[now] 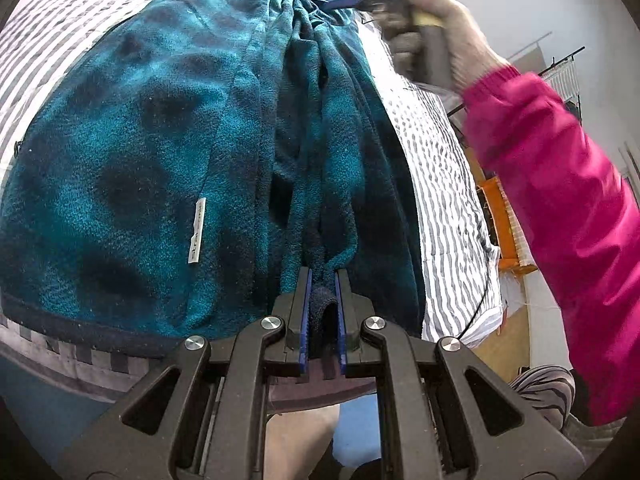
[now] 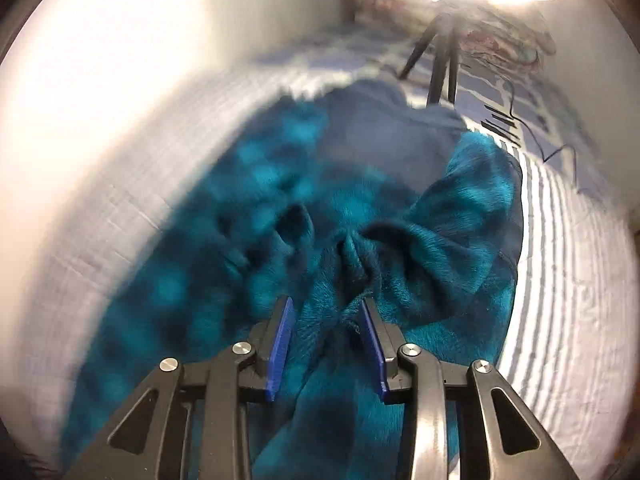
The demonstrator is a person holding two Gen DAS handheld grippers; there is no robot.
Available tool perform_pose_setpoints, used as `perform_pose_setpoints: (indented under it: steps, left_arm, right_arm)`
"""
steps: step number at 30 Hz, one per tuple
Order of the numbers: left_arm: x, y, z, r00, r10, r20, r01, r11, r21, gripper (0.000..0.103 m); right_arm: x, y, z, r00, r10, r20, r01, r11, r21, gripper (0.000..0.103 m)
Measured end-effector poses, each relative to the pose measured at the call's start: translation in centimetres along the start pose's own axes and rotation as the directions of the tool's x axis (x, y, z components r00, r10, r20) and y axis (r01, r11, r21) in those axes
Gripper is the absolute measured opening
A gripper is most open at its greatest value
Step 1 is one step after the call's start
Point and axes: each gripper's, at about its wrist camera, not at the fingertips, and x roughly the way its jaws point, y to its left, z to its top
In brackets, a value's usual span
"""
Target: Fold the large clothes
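Fleece (image 1: 132, 152) hem clenched in left tongs (image 1: 322, 280); right tongs (image 2: 326, 316) released (fleece betw. pads).

The fleece garment (image 1: 132, 152) is teal with dark blotches. The bedsheet (image 1: 440, 184) is white with grey stripes; the sleeve (image 1: 560, 200) is magenta.

Black plastic left gripper (image 1: 323, 280) and right gripper (image 2: 326, 312), each with skeletal linkage arms cut by slotted openings, round silver pivot screws (image 1: 270, 323) and ribbed blue pads (image 2: 282, 344) lining the fingers, plus a bright pink sleeve (image 1: 560, 184) with ribbed cuff and striped grey trousers (image 1: 548, 388).
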Motion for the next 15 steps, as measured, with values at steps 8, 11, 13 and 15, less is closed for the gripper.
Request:
perform_pose_setpoints:
  steps: [8,11,13,15]
  left_arm:
    - [0.3,0.0,0.5,1.0,-0.01,-0.003,0.01,1.0,-0.005,0.008]
    - [-0.1,0.1,0.3,1.0,-0.018,0.004,0.018,1.0,-0.004,0.008]
    - [-0.4,0.4,0.1,1.0,-0.013,0.013,0.013,1.0,-0.001,0.008]
    - [-0.7,0.8,-0.3,1.0,0.014,0.026,-0.014,1.0,-0.002,0.008]
  right_arm:
    - [-5.7,-5.8,-7.1,0.999,0.016,0.04,-0.023,0.984,0.176,0.024]
    - [-6.3,-4.3,-10.3,0.997,0.078,0.014,-0.079,0.984,0.157,0.024]
    - [-6.0,-2.5,-11.7,0.993,0.114,0.005,-0.114,0.984,0.139,0.024]
    - [-4.7,0.1,-13.0,0.989,0.144,-0.017,-0.141,0.985,0.095,0.025]
